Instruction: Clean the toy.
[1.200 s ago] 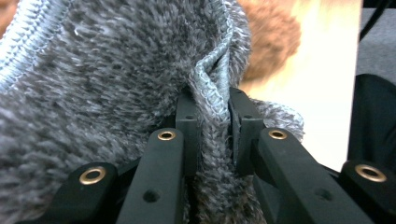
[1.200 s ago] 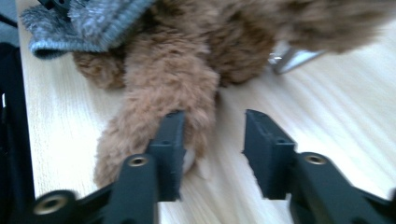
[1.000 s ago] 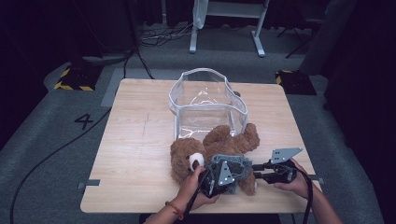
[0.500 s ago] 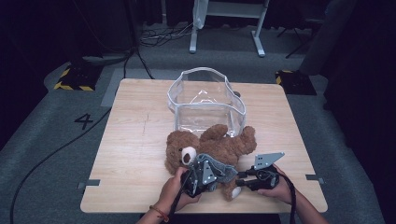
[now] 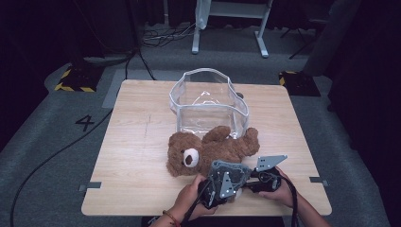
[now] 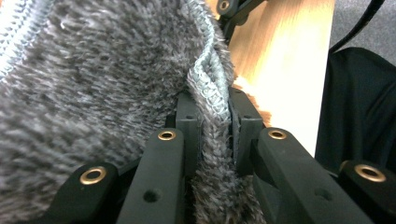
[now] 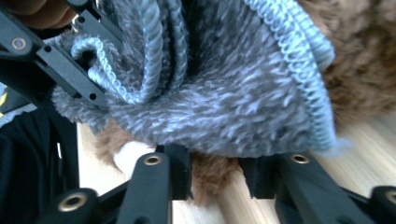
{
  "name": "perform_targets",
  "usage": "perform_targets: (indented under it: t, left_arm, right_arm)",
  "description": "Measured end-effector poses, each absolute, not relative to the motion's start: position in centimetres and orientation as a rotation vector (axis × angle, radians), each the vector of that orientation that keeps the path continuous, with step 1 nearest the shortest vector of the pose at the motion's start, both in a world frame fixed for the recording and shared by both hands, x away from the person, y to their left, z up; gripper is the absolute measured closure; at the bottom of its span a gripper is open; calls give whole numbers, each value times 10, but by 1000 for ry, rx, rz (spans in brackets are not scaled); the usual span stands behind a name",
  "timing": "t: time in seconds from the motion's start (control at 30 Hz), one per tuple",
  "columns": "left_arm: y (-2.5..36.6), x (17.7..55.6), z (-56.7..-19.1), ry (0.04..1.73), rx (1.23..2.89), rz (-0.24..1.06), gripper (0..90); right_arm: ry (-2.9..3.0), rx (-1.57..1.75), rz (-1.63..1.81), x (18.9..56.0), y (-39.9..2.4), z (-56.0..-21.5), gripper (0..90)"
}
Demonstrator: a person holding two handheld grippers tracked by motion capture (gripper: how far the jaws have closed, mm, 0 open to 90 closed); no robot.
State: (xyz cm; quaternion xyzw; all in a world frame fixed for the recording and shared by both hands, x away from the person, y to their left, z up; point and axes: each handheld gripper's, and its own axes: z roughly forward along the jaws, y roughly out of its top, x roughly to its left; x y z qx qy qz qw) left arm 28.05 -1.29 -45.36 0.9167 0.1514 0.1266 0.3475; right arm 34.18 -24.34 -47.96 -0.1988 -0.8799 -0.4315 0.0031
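The grey knitted cloth (image 6: 116, 70) is draped over the lower body of the brown teddy bear (image 5: 208, 151), which lies on the wooden table (image 5: 132, 156) just in front of the clear plastic container (image 5: 208, 101). A folded edge of the cloth is pinched between the nearly closed jaws of the left gripper (image 6: 214, 121). The jaws of the right gripper (image 7: 215, 175) have just been opening; brown fur is seen between them, under the cloth's hem, without being pressed.
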Motion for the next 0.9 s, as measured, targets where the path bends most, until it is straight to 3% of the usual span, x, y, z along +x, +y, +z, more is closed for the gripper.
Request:
perform_targets:
  t: [0.07, 0.17, 0.33, 0.47, 0.7, 0.9]
  left_arm:
    - [-8, 286, -455, 419, 2381, 314, 778]
    - [5, 287, -456, 423, 2362, 274, 778]
    - [28, 286, -444, 505, 2340, 378, 776]
    - [49, 290, -432, 564, 2272, 382, 774]
    - [52, 291, -414, 547, 2199, 426, 771]
    - [53, 296, -402, 550, 2169, 484, 772]
  right_arm:
    - [-2770, -633, -1347, 344, -249, -477, 536]
    - [-2801, -656, -1365, 346, -262, -469, 506]
    - [-2819, -833, -1431, 355, -283, -460, 436]
    - [-2816, -993, -1520, 365, -296, -452, 361]
    - [-2715, -1102, -1643, 385, -300, -442, 205]
    - [-2741, -1076, -1576, 394, -286, -449, 180]
